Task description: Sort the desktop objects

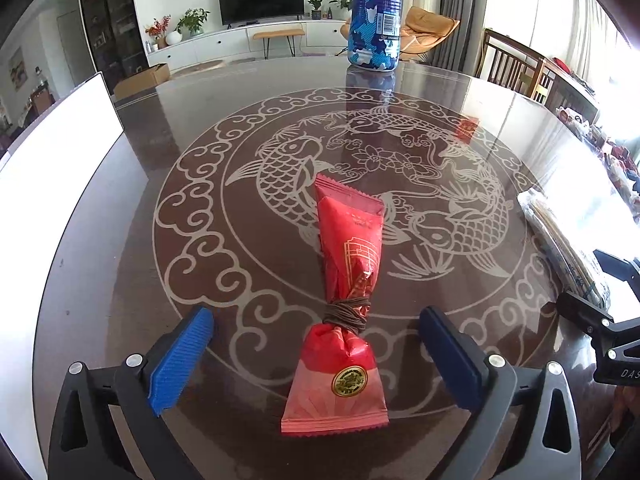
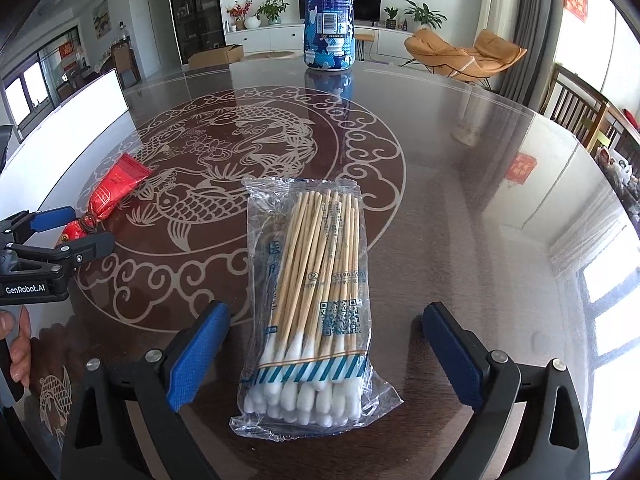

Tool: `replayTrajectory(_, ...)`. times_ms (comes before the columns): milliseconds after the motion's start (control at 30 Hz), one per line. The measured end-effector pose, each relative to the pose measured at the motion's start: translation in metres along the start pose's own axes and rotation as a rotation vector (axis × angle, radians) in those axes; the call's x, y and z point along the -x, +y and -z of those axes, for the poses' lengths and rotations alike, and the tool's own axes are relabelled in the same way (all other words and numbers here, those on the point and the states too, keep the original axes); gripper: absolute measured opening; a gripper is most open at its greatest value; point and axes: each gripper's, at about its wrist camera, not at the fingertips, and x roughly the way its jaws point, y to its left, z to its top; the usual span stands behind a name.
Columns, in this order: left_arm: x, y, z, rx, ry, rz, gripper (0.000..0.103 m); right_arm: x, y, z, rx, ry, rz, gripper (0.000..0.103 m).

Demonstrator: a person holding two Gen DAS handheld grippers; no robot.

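A red snack packet (image 1: 344,320), cinched at its waist by a brown band, lies flat on the dark table (image 1: 200,128) between the fingers of my left gripper (image 1: 316,356). That gripper is open, its blue pads well clear of the wrapper on both sides. In the right wrist view a clear bag of cotton swabs (image 2: 316,300) lies on the table between the pads of my right gripper (image 2: 324,352), which is open too and touches nothing. The red packet (image 2: 108,196) and the left gripper (image 2: 76,232) also appear there at the left.
A blue-and-white patterned bottle (image 1: 374,16) stands upright at the table's far edge, also the bottle (image 2: 328,16) in the right view. A white board (image 1: 52,184) lies along the left side. Wooden chairs (image 1: 516,64) stand beyond the right rim. A hand (image 2: 18,344) holds the left gripper.
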Motion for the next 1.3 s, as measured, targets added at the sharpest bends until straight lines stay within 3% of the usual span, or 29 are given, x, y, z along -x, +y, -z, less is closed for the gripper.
replayTrajectory(1300,-0.0032,0.0000,-0.0017,-0.003,0.001,0.003,0.103,-0.0001,0.0005,0.0014,-0.007,0.004,0.006,0.103)
